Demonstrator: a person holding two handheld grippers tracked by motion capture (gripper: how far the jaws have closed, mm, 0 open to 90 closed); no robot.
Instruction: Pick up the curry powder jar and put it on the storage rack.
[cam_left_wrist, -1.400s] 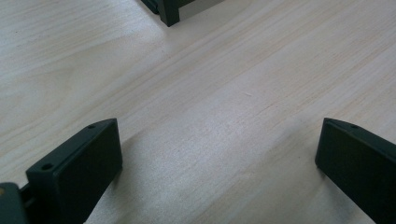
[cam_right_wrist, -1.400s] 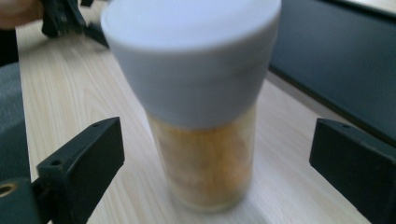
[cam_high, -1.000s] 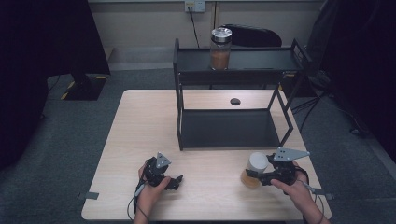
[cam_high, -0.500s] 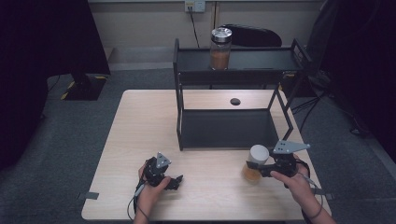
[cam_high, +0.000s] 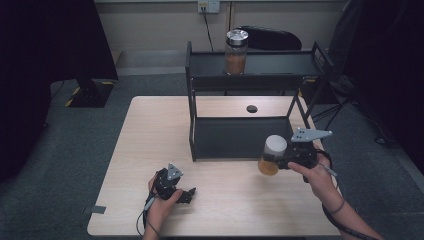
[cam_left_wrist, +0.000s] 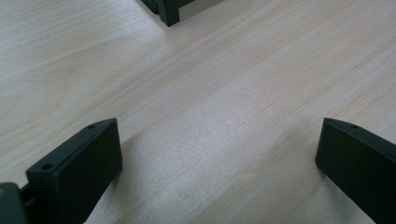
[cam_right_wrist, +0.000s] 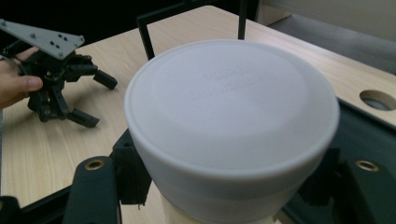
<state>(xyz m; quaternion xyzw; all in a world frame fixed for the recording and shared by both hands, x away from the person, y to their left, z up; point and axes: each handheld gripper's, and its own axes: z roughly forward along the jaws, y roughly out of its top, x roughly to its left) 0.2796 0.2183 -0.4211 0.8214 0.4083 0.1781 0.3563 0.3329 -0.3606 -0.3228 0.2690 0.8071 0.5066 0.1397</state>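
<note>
While the white-lidded jar (cam_high: 272, 154) is clamped in the right gripper (cam_high: 280, 162), it is held off the table (cam_high: 150, 125), just in front of the black shelf rack (cam_high: 240, 135), near the rack's front right corner. Amber contents are seen below the lid in the high view; in the right gripper view the lid (cam_right_wrist: 231, 112) hides the jar body and both pads, so actual pad contact is not visible. The left gripper (cam_high: 187, 194) is rested on the table, well in front of the rack, off its front left post. Its jaws are spread wide with bare wood between them; in the left gripper view both jaws are cut off by the frame edge. A second jar (cam_high: 236, 45) is seen on the rack's top shelf, upright, contents hard to make out.
</note>
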